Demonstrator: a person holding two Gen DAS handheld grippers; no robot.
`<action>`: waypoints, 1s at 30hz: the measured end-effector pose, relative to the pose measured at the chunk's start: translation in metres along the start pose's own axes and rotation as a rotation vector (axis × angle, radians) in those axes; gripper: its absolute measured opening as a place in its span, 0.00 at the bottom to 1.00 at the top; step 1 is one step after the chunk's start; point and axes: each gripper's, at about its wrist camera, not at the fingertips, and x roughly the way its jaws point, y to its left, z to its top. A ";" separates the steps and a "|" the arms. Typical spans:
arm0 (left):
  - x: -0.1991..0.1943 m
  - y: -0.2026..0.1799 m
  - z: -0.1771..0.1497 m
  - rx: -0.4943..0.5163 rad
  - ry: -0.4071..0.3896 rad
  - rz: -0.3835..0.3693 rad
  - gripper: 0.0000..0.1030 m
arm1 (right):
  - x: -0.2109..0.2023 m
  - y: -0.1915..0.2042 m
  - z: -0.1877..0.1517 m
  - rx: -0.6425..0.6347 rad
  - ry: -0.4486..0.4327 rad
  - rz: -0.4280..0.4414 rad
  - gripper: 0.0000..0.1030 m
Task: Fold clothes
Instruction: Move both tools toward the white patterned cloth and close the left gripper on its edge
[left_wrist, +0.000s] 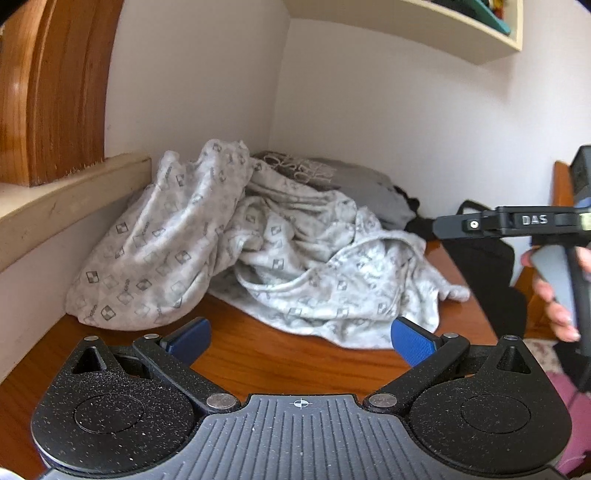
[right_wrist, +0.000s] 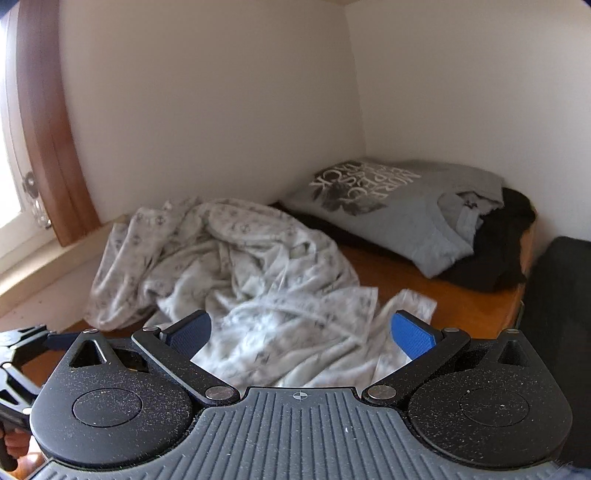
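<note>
1. Both claws spread wide, nothing held. Left claw (left_wrist: 301, 341) hovers over bare wood just short of the patterned garment (left_wrist: 258, 251); right claw (right_wrist: 301, 334) sits over its near edge.
2. The garment lies crumpled on the wooden counter (left_wrist: 251, 354), left part bunched up against the wall ledge (left_wrist: 74, 199). A folded grey t-shirt (right_wrist: 399, 218) rests on a black garment (right_wrist: 509, 243) in the back corner, apart from the heap.
3. Risk: grabbing mid-heap. Layers overlap, so a pinch there probably catches two or more plies and the piece lifts as a knot, not flat.
4. Risk: the bunched part against the ledge may drag or snag if pulled sideways instead of up.
5. Risk: the right side of the heap lies close to the counter's edge in the left wrist view; a loose pull could send it off.
6. Risk: spreading it out could sweep into the folded stack and undo it.
7. Orientation: no clear long axis while it's wadded. The mass spreads roughly left to right along the wall. A flat hem or flap (right_wrist: 406, 306) points toward the right claw; can't tell collar from hem.
</note>
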 end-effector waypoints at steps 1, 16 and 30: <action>-0.002 0.000 0.001 -0.002 -0.007 -0.003 1.00 | 0.003 -0.007 0.003 -0.001 -0.005 0.027 1.00; 0.028 -0.034 0.049 -0.009 0.000 0.050 0.96 | 0.025 -0.117 0.023 -0.003 -0.061 0.102 1.00; 0.135 -0.085 0.071 0.191 0.154 0.131 0.74 | 0.014 -0.151 0.033 -0.061 -0.068 0.285 0.89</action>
